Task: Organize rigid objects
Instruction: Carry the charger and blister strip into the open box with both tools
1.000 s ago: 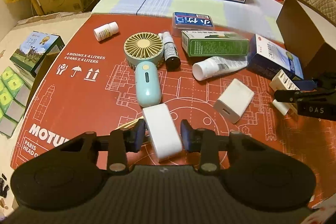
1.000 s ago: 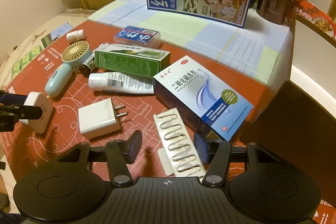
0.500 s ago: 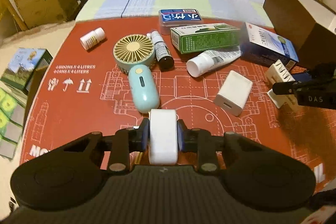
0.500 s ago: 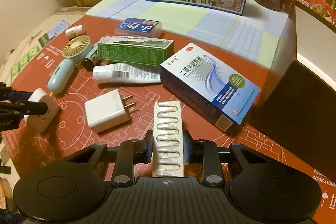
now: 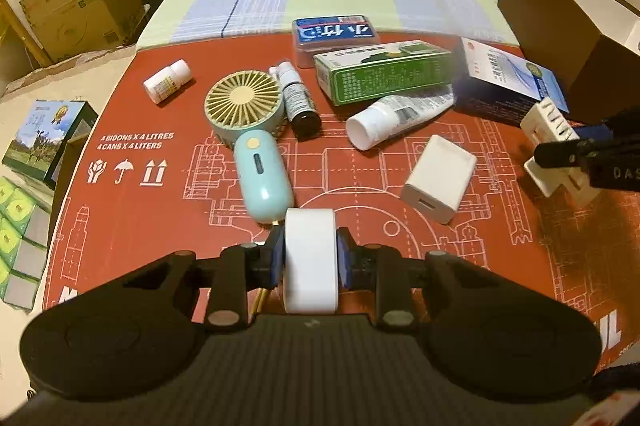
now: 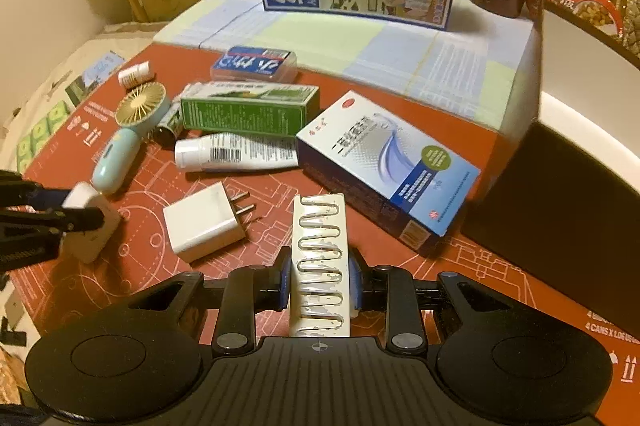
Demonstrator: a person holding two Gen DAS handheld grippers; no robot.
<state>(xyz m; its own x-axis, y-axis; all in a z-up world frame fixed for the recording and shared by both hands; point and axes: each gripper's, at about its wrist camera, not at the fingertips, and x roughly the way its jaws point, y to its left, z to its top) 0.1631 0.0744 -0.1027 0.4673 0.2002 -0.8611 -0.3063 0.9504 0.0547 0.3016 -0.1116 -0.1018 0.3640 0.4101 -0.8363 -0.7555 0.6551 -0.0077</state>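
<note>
Gripping first picks: left hand-held gripper [image 5: 310,260] clamped on white charger [image 5: 310,262], right hand-held gripper [image 6: 319,280] on clip tray [image 6: 320,266]. Nothing sorted yet. Fan [image 5: 250,130], boxes etc. ahead remain scattered.

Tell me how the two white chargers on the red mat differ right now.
The rounded white charger is clamped between the left gripper pads; the square white charger lies free on the red mat. The rounded one has curved ends; the square one is boxy with sharp edges. The square one's two prongs show clearly; the rounded one's are mostly hidden. Both are white plastic.
</note>
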